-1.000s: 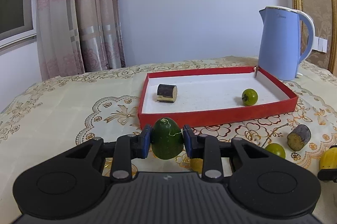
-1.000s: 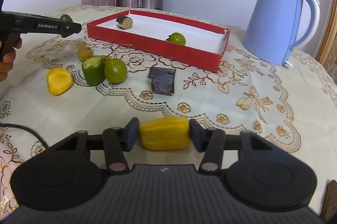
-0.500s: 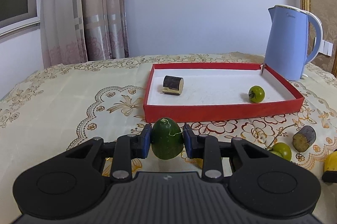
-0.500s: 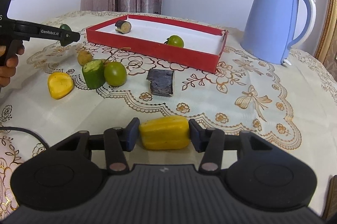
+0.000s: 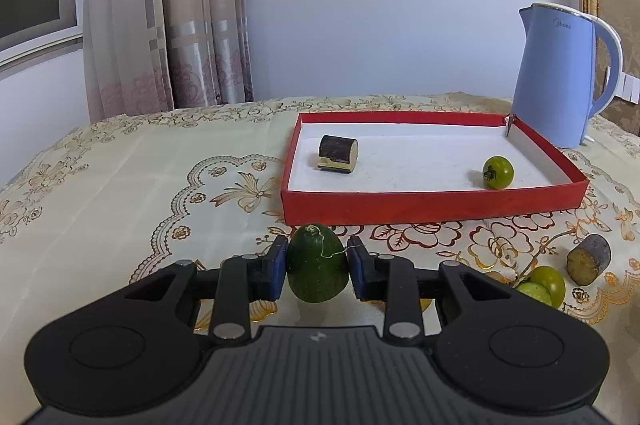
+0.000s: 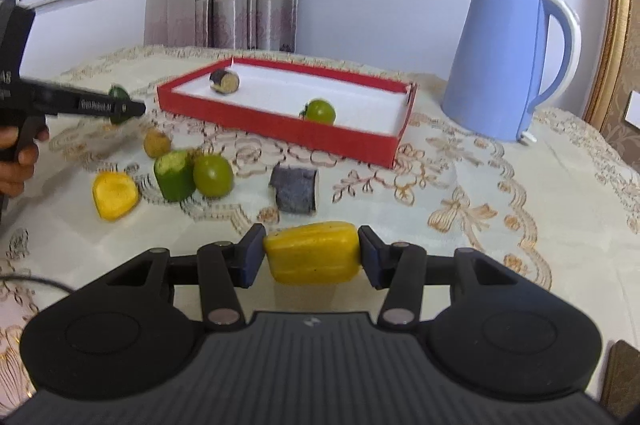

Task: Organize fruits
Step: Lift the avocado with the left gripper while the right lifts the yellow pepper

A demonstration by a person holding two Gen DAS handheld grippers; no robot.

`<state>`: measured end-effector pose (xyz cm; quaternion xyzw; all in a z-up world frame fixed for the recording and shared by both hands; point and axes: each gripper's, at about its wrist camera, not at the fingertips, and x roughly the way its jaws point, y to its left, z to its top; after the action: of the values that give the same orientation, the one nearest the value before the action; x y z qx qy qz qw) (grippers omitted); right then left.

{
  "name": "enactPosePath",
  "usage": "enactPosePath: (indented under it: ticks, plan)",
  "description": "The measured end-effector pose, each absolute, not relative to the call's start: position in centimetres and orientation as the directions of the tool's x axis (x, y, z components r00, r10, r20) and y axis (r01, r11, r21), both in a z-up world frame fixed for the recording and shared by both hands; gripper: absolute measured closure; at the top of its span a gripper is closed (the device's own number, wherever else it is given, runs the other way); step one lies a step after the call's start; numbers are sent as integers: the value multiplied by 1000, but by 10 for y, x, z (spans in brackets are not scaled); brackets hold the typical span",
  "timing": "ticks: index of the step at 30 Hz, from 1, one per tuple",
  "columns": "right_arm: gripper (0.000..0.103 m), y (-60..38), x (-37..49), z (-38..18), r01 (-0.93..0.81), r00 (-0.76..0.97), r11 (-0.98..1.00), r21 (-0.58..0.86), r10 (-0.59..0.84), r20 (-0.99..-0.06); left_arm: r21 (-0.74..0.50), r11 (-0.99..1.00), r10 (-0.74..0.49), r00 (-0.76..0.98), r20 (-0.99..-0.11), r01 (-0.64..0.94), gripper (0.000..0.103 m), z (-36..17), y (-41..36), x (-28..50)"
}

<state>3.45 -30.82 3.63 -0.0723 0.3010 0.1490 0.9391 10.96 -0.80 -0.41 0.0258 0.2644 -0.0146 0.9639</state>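
My left gripper (image 5: 317, 267) is shut on a dark green pointed fruit piece (image 5: 317, 268), held above the cloth just short of the red tray (image 5: 432, 204). Inside the tray lie a dark cut piece (image 5: 338, 153) and a green round fruit (image 5: 497, 172). My right gripper (image 6: 312, 255) is shut on a yellow fruit piece (image 6: 312, 253) above the table. From the right wrist view the left gripper (image 6: 124, 107) shows at the left with the green fruit piece (image 6: 117, 93) in it. The tray (image 6: 280, 129) lies beyond.
Loose on the cloth are a yellow piece (image 6: 115, 195), a green cut piece (image 6: 174, 175), a green round fruit (image 6: 213, 175), a small brownish fruit (image 6: 157, 143) and a dark piece (image 6: 295, 189). A blue kettle (image 6: 504, 65) stands right of the tray. A hand (image 6: 18, 161) holds the left gripper.
Both views have lifted and swung a little; the tray sits lower and more to the right in the left wrist view. Both grips are unchanged.
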Motion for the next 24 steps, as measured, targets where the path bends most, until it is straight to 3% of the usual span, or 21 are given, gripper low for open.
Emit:
enactPosePath:
  ticks: [24]
  plan:
    - [55,-295,41,66,-332,823,943,-31,274,-498,68,996,-13,852,-523,57,72,-1,-17,109]
